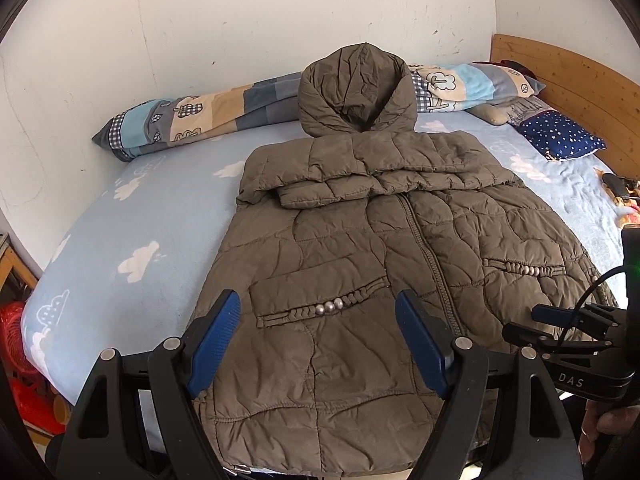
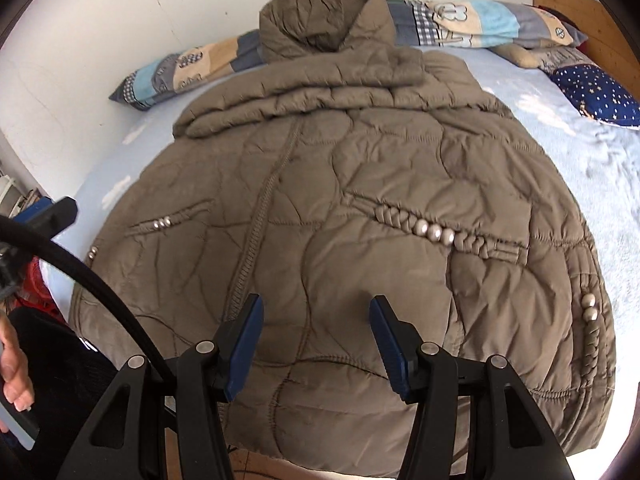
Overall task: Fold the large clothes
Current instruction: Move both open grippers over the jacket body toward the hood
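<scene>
Quilted coat (image 1: 340, 264) hem cut off btm

Bright daylight, perhaps from right; fisheye-bent edges; right view slightly blurred.

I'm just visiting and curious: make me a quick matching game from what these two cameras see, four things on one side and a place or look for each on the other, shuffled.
Things:
1. coat
2. hood
3. starry pillow
4. left gripper

Descriptions:
A. dark blue, near the wooden headboard
B. resting against the rolled patchwork quilt
C. open, holding nothing
D. olive, quilted, spread on the bed, sleeves folded across the chest

Pairs: 1-D, 2-B, 3-A, 4-C
</scene>
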The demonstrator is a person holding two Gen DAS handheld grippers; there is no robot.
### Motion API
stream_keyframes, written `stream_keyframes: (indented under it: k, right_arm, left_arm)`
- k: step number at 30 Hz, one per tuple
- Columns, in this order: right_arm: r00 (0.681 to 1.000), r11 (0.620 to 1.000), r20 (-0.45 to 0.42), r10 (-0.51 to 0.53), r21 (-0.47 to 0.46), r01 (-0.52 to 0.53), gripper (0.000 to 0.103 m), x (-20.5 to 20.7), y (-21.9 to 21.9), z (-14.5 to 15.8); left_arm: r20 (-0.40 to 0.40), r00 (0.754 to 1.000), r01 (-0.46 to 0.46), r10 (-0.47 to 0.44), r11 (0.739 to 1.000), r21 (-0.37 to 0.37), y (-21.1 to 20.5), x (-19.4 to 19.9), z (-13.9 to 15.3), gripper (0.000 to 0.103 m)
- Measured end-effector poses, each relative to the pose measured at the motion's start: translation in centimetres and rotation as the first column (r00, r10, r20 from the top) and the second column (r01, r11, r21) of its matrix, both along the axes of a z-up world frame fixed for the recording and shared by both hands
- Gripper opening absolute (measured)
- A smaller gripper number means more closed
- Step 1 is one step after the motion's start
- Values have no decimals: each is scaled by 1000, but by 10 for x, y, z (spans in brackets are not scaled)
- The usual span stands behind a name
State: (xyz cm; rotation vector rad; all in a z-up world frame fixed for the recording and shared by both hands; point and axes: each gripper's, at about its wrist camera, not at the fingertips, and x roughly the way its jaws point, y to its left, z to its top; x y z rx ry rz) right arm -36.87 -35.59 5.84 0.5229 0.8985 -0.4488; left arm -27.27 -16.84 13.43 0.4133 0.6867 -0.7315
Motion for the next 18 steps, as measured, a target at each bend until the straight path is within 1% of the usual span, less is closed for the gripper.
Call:
stream_keyframes:
  k: [2,4,5,7,9,11,18]
  right_arm:
    - [1000,1000,-1,-2,-7,2,60,0,0,1]
    - [1000,999,-1,-6,-43,6,60,1,2,8]
    - [1000,996,-1,-17,-89,17,60,1,5,14]
    - [1000,989,-1,-25,-148,25,61,2,9,23]
    - [999,970,-11,-49,-240,45,66,2,16,33]
    - [998,949,-25,-56,-313,46,67,4,24,39]
    - [998,935,-50,-31,-353,11,67,11,34,42]
  left_arm:
    - [-4,1000,-4,4,1000,-3,1,1,0,79]
    - [-6,1000,-10,10,1000,-6,3,3,-2,79]
    - [-7,1000,-13,13,1000,-6,3,3,-2,79]
    - [-16,1000,-19,19,1000,-8,6,3,-5,79]
    - [-23,999,-24,24,1000,-1,8,3,-10,79]
    - [-32,999,-25,25,1000,12,8,3,-14,79]
    - [-29,999,-31,32,999,31,8,-2,-16,79]
